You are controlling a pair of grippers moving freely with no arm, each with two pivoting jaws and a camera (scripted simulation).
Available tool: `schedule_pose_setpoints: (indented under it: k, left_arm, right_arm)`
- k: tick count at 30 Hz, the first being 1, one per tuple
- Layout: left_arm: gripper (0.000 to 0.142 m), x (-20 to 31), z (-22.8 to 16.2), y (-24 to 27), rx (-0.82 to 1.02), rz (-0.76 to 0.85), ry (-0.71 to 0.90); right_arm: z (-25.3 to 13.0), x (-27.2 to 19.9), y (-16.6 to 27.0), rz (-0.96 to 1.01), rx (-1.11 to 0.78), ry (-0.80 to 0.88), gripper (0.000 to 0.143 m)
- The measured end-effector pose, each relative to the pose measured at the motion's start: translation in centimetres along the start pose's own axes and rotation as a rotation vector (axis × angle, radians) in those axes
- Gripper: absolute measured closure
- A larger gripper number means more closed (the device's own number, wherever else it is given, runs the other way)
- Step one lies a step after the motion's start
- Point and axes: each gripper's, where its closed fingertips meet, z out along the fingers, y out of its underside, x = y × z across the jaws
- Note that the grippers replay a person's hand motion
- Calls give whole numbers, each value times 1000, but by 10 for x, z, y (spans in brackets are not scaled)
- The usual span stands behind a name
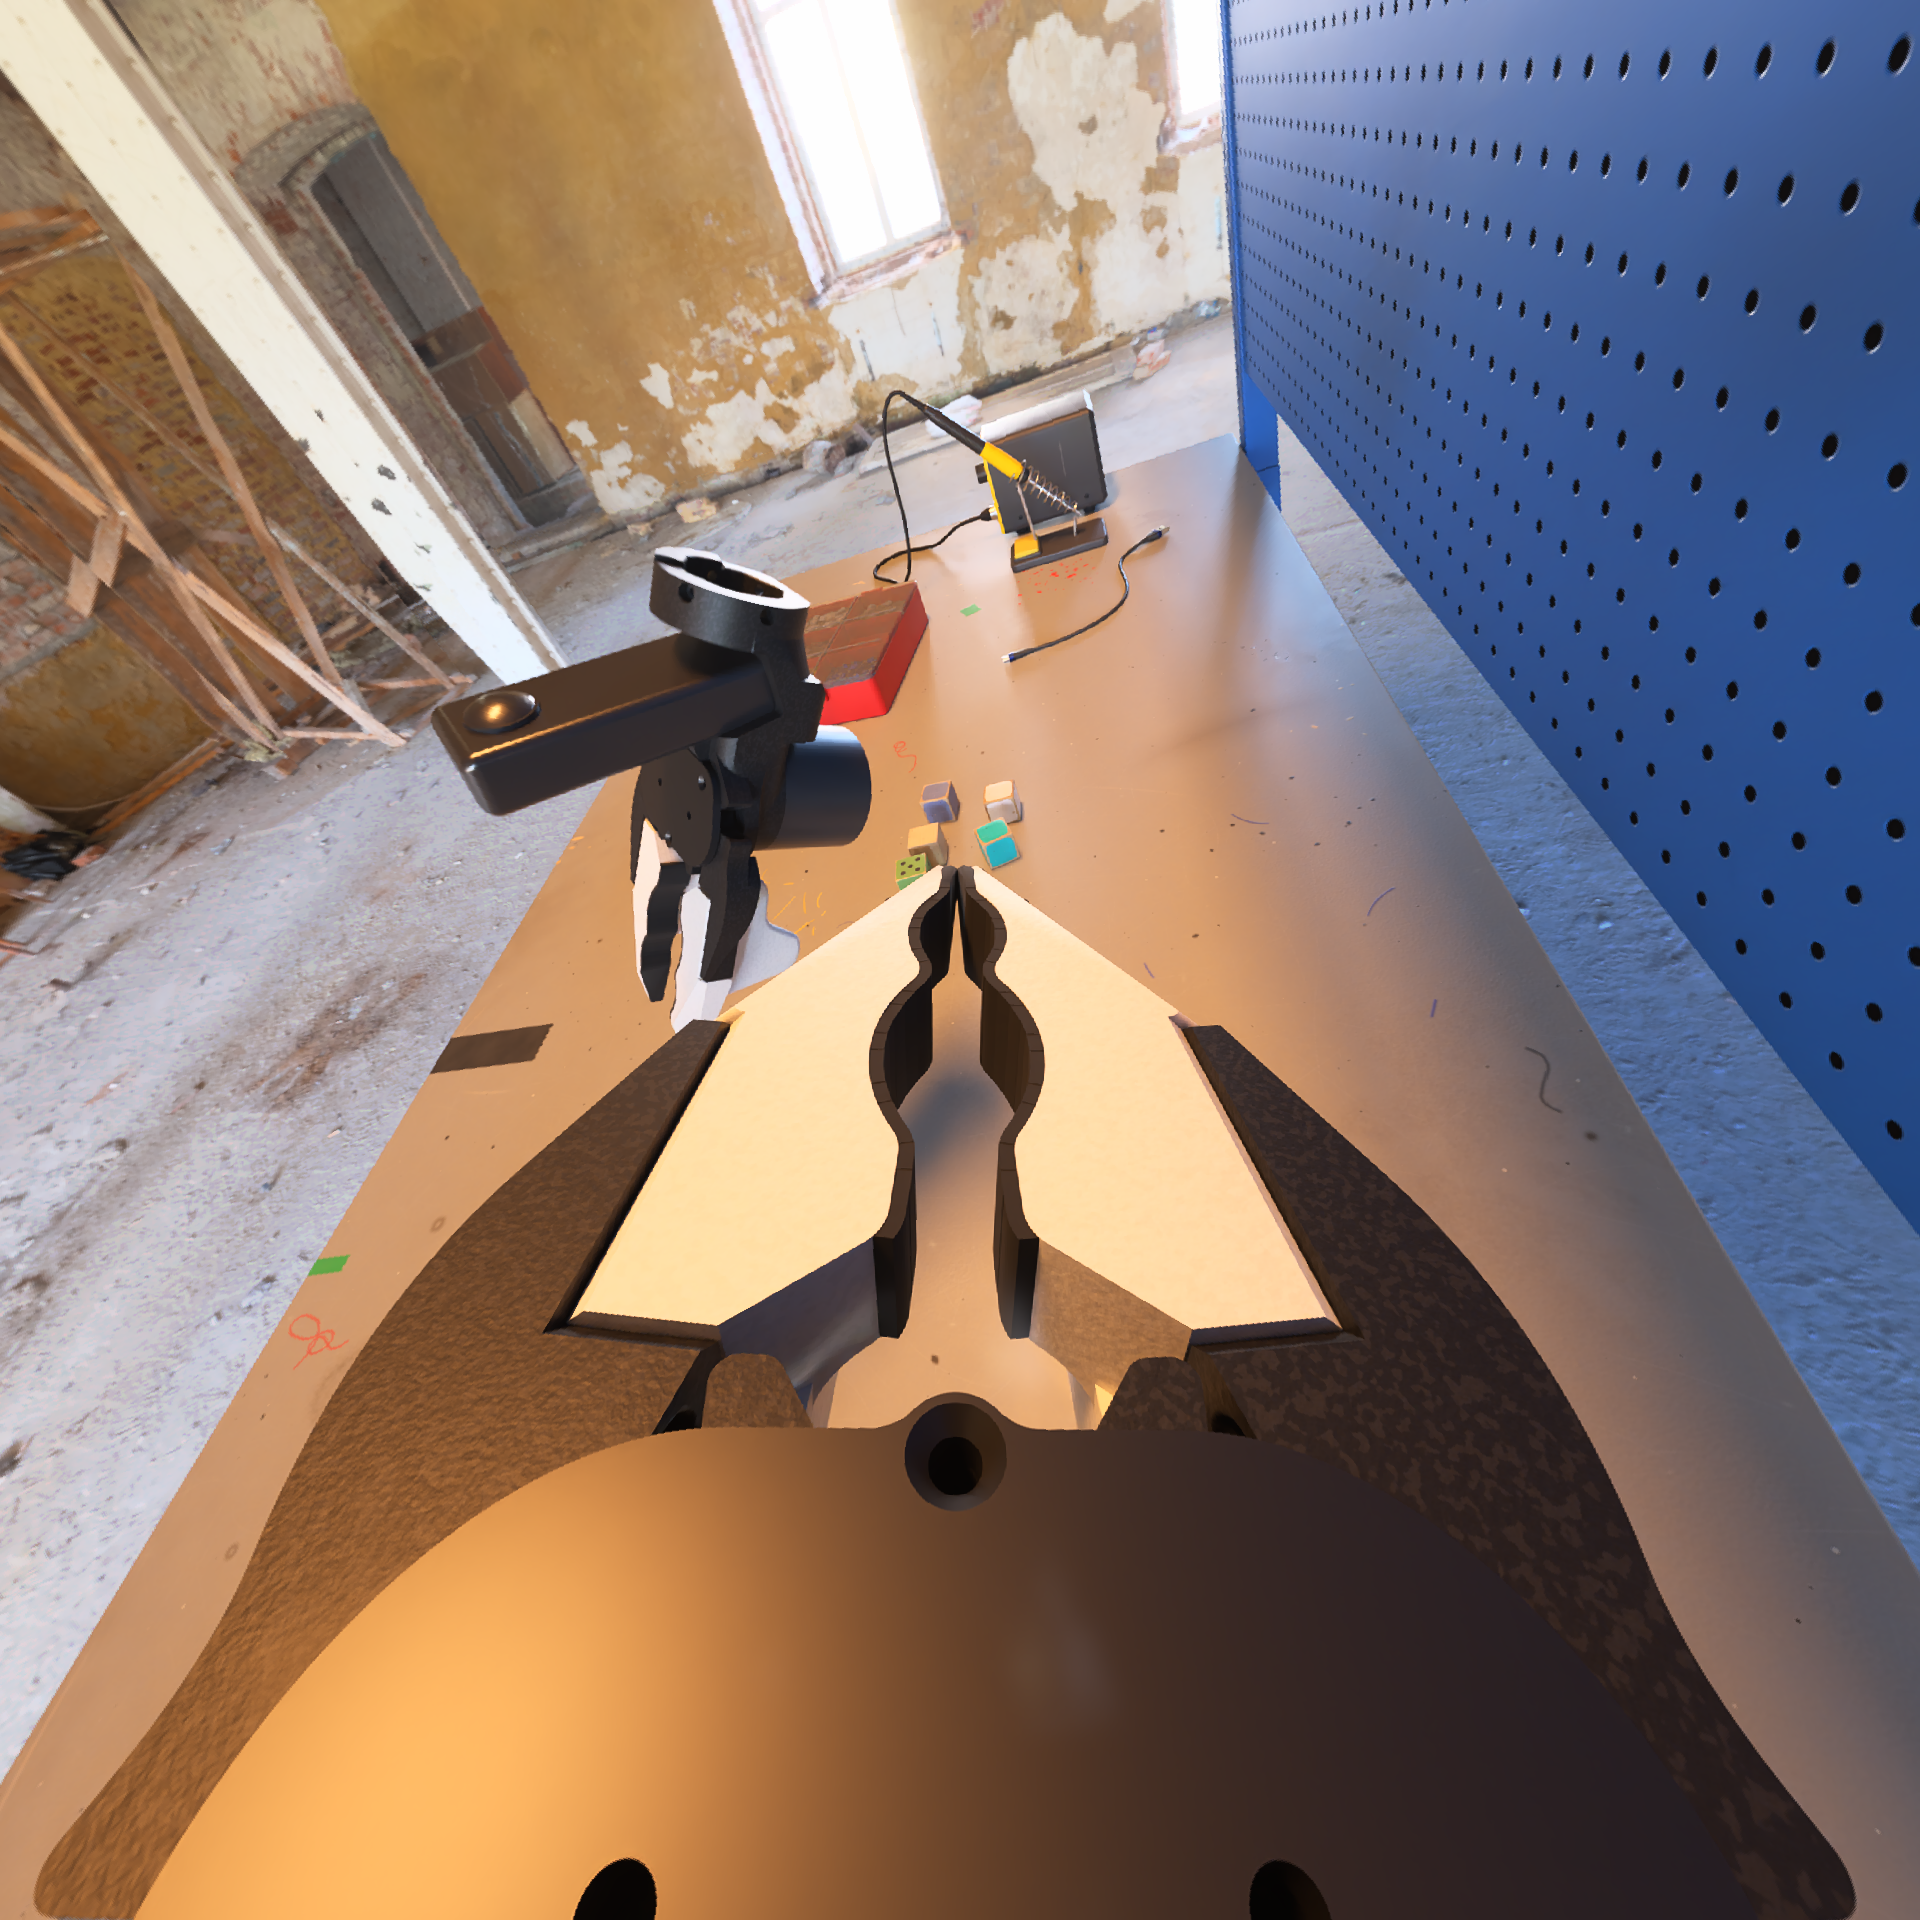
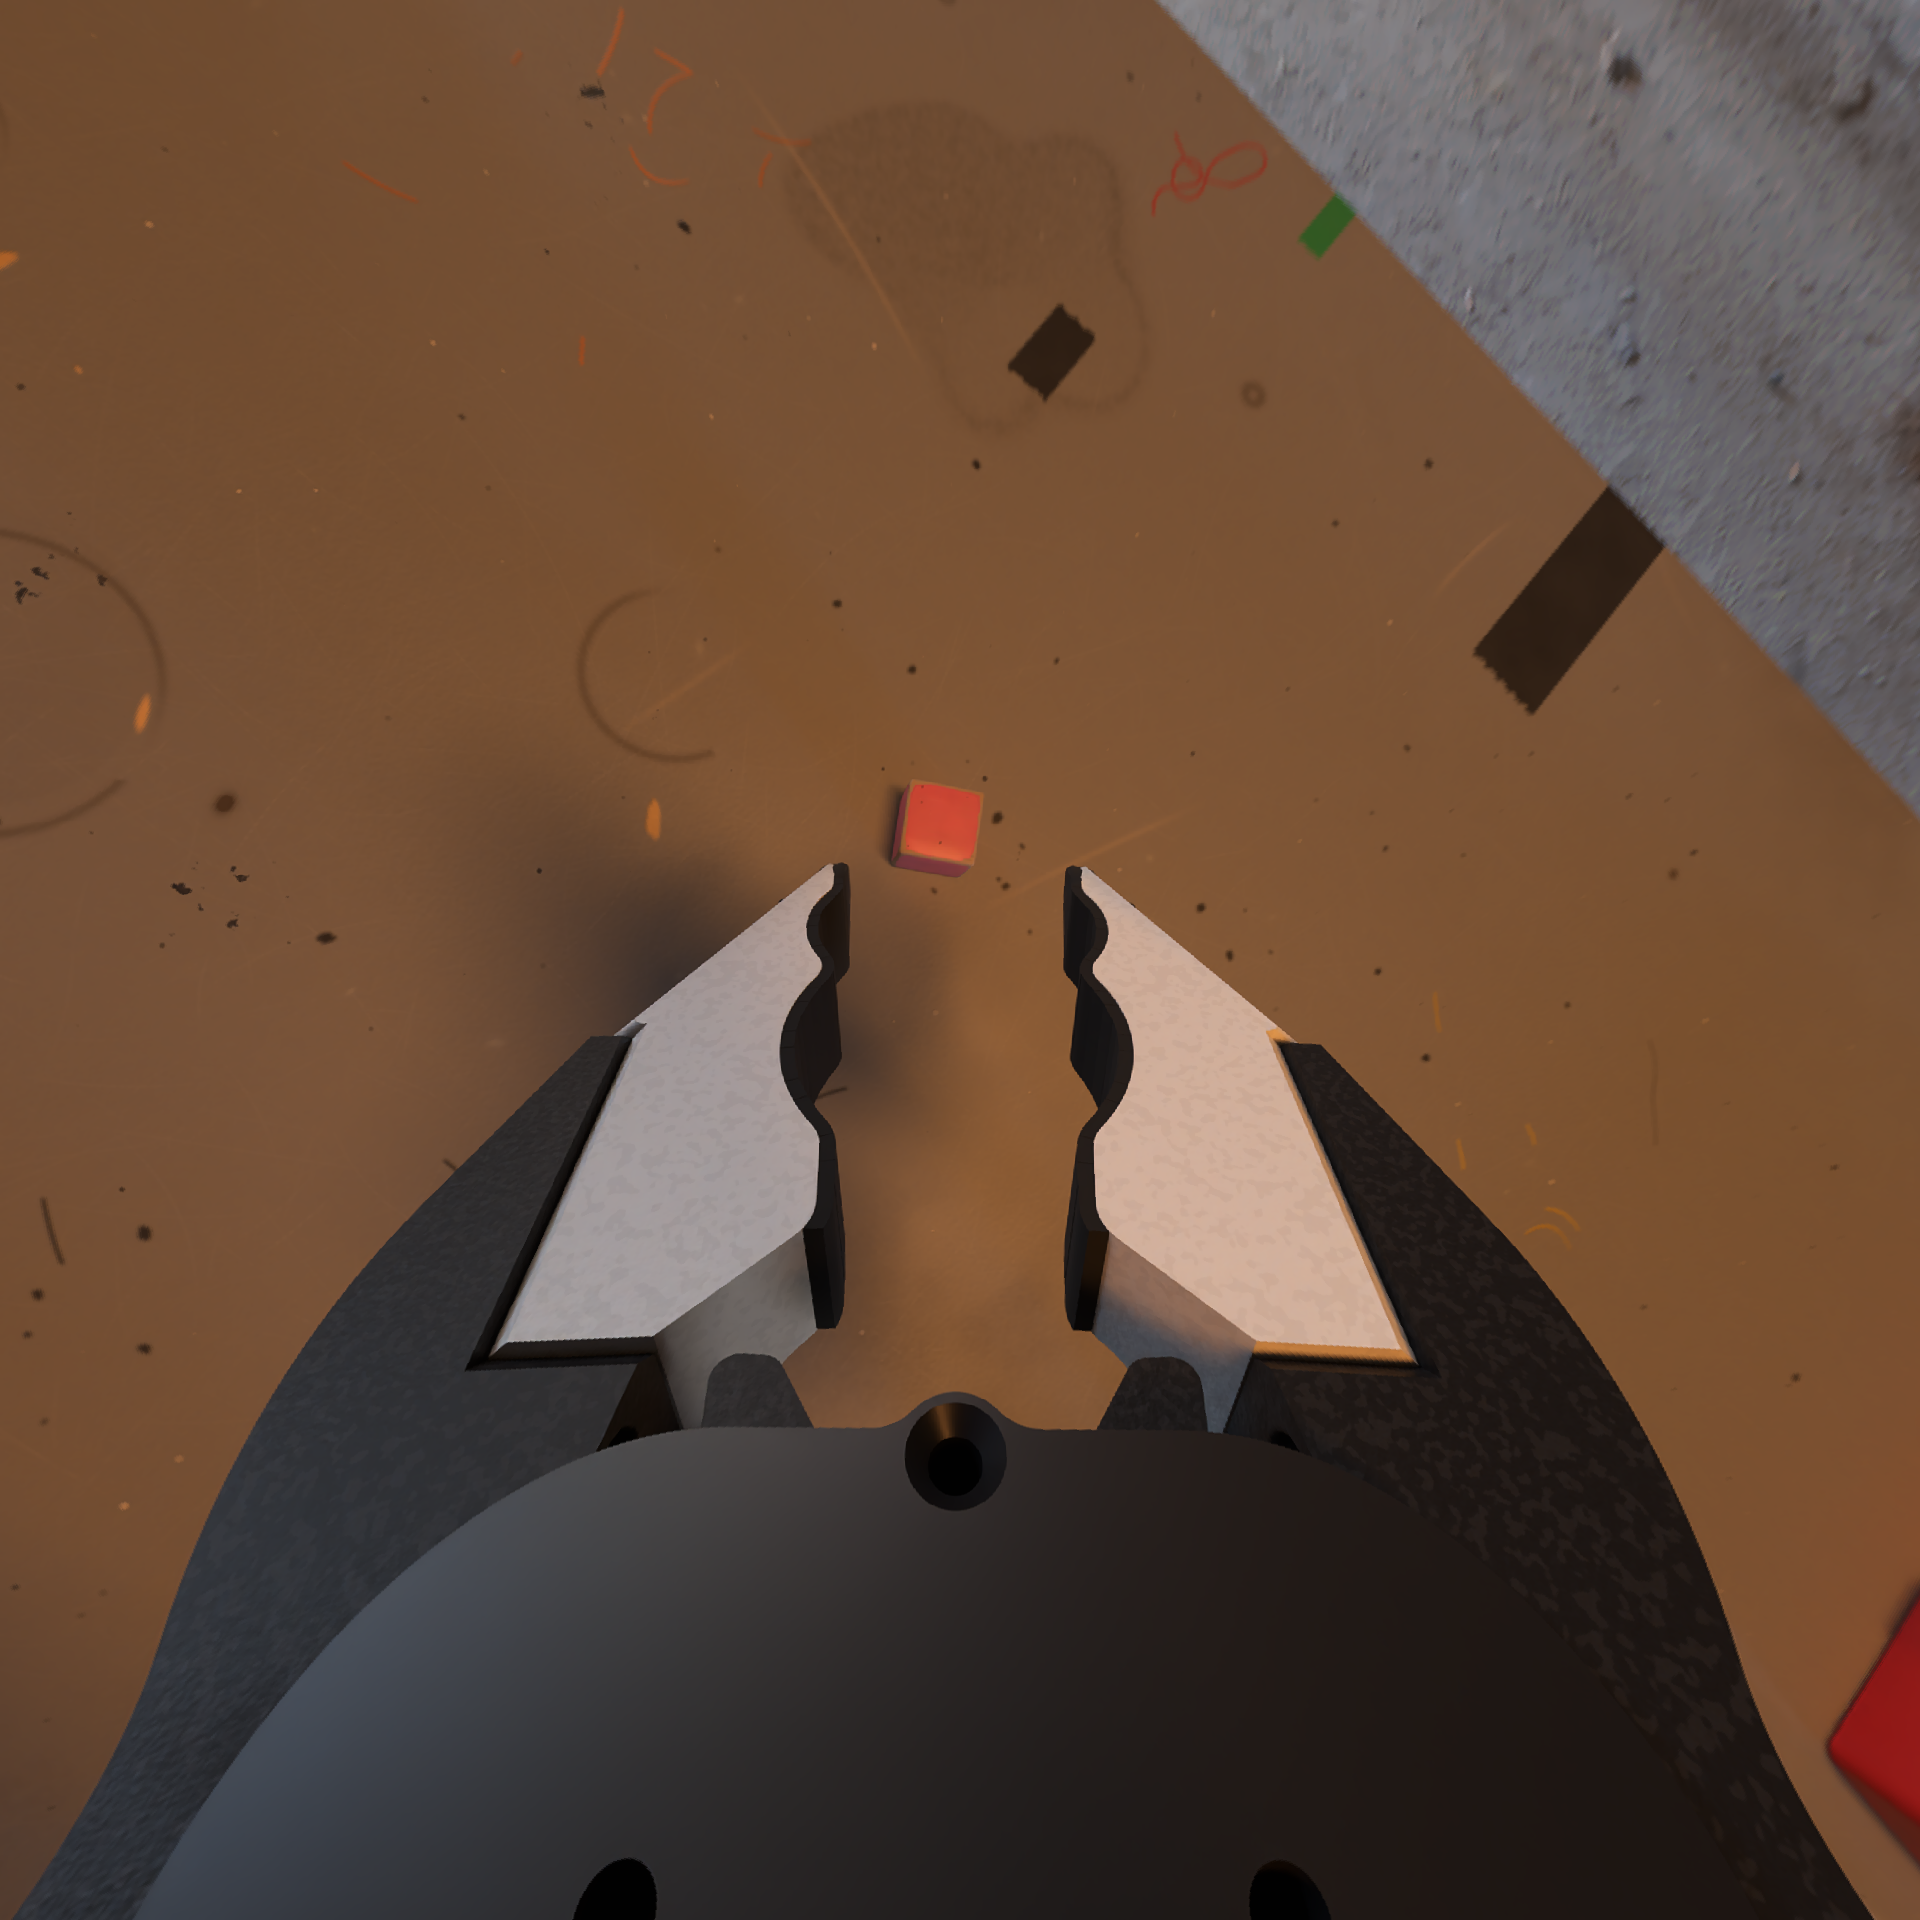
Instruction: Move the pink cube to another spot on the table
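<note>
On the brown table [image 2: 416, 468], the right claw [image 2: 956, 873] hung with jaws wide and empty, the pink cube [image 2: 937, 828] lying just beyond its tips, apart. Small, stiff and probably light, it looked best pinched across opposite flat sides. The left claw [image 1: 956, 873] sat nearly closed, holding nothing.

Left wrist view looks low along the table [image 1: 1195, 831]; right wrist view faces down near it [image 2: 416, 416].
</note>
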Motion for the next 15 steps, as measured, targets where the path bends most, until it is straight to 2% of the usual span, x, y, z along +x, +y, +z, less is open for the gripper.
schedule_pose_setpoints:
  k: [1,6,12,13,15]
  left_arm:
    - [142,0,0,0,0,-2,-1]
    - [142,-4,-8,-2,27,-28,-2]
    - [142,-3,-12,-5,35,-11,-3]
    - [142,-2,-12,-4,33,-8,-2]
    - [142,-2,-12,-4,27,-6,1]
  right_arm:
    - [4,-1,2,16,-16,-6,101]
    - [77,-7,31,99,-201,-27,95]
    - [114,-5,46,169,-259,-10,94]
    - [116,-6,47,175,-268,-16,95]
    - [118,-9,50,176,-290,-49,109]
